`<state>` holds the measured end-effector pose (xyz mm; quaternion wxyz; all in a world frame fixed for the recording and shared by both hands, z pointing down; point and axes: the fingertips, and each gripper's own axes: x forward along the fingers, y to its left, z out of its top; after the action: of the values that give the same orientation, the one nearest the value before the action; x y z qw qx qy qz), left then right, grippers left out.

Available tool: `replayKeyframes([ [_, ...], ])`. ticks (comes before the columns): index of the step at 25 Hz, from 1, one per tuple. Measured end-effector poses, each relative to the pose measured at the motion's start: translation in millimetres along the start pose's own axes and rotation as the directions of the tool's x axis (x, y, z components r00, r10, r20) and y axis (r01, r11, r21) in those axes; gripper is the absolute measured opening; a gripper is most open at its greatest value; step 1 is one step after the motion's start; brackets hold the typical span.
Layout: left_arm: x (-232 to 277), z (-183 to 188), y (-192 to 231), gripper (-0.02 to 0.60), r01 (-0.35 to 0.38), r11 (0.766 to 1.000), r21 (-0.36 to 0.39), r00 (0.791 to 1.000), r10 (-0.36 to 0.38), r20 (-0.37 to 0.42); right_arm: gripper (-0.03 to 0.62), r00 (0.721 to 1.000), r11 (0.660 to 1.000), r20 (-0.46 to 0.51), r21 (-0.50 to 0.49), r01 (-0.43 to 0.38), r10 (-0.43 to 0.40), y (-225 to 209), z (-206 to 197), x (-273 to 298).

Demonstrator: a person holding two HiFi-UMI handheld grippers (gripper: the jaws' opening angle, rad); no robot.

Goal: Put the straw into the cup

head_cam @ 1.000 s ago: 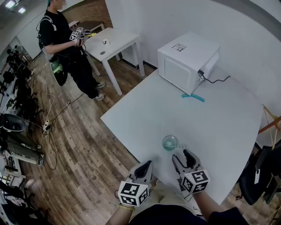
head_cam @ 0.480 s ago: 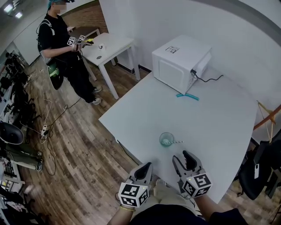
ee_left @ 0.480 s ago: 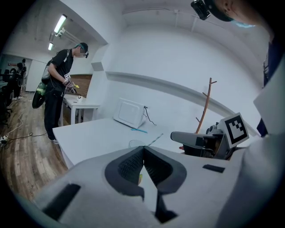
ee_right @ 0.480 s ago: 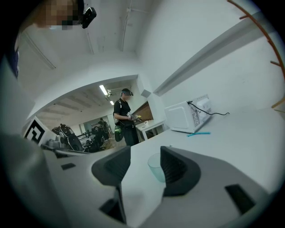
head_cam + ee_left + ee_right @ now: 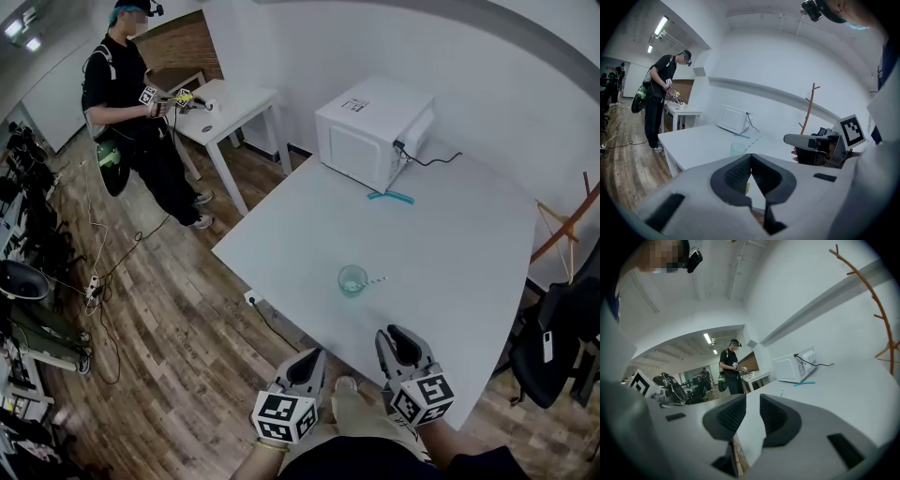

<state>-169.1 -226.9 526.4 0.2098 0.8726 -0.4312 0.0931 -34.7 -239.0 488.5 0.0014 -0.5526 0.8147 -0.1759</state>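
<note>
Two grippers, both empty, are drawn back toward the person's body. The left gripper (image 5: 312, 356) is off the near edge of the table (image 5: 450, 234) and the right gripper (image 5: 400, 339) is about at that edge. The right gripper's jaws have just been closing. They now stand a narrow gap apart with nothing between them. The left gripper's jaws are pressed together at the tips, also on nothing.

The straw (image 5: 376, 279) stands in the cup (image 5: 352, 278). Its striped upper end leans out over the rim toward the right of the head view. The cup is upright on the table, well apart from both grippers. Judgement: the straw is placed and released, so the task looks complete. The narrowing of the right jaws reads as a return to rest after letting go.

Against the earlier frames, a second ago the right gripper hung just beside the cup with its jaws spread wide, and the left was close alongside. Both have since withdrawn. The cup and straw keep the same pose. The microwave (image 5: 366, 131) and the teal item (image 5: 391, 195) in front of it are unmoved on the table. The other person (image 5: 127, 84) remains at the small far table.
</note>
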Motion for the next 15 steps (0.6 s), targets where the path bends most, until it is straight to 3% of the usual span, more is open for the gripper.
replayKeyframes([
  [15,-58.6,-30.6,-37.3,0.018,0.028,1.0,-0.004,0.999,-0.028,0.022,0.047,1.0,1.0,0.003,-0.02,0.023,-0.023,38.6,-19.0,-75.6],
])
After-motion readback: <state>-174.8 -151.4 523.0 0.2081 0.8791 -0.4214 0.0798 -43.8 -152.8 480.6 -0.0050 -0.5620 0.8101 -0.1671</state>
